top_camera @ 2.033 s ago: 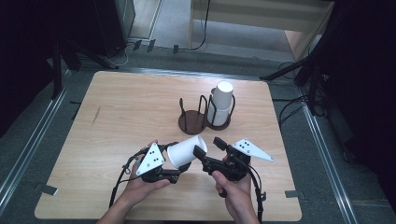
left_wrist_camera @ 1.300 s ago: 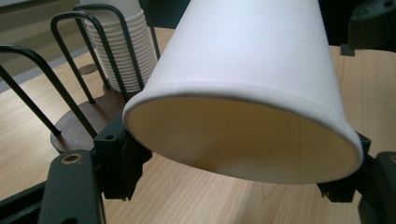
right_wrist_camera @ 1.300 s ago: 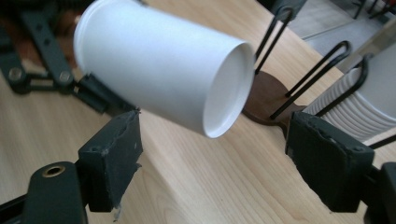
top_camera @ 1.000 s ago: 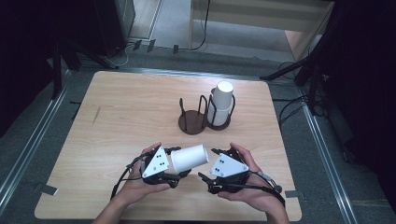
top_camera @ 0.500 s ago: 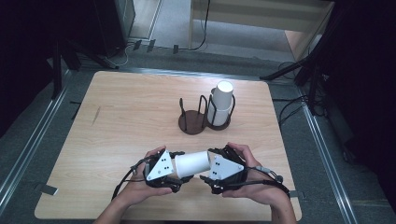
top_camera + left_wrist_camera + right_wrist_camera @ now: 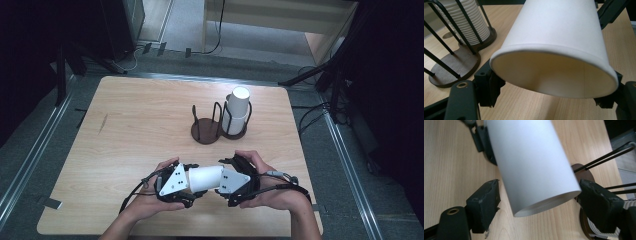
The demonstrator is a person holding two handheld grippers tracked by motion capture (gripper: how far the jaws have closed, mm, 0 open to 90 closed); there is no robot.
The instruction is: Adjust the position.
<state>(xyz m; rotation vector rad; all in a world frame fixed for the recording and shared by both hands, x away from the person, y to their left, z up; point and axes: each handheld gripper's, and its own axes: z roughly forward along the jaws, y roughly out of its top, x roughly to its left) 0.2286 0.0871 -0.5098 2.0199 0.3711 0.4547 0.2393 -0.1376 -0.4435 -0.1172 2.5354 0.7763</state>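
A white paper cup (image 6: 205, 177) lies level above the table's near edge, held between two hands. My left gripper (image 6: 191, 185) is shut on its wide mouth end; in the left gripper view the rim (image 6: 554, 53) sits between the pads. My right gripper (image 6: 226, 183) faces it from the right, its jaws around the cup's base (image 6: 546, 205). Those jaws have just been opening a little. The left pad (image 6: 485, 201) stands clear of the cup wall (image 6: 531, 162), and the right pad (image 6: 596, 202) is at its edge.
A dark wooden two-slot cup holder (image 6: 205, 132) with black wire posts stands at mid-table. Its right slot holds a stack of white cups (image 6: 237, 110), and its left slot is bare. Light wood table (image 6: 125, 125) spreads to the left and back.
The right gripper has swung leftward from beside the cup and closed in around its base. The cup, tilted up before, now lies level between both grippers.
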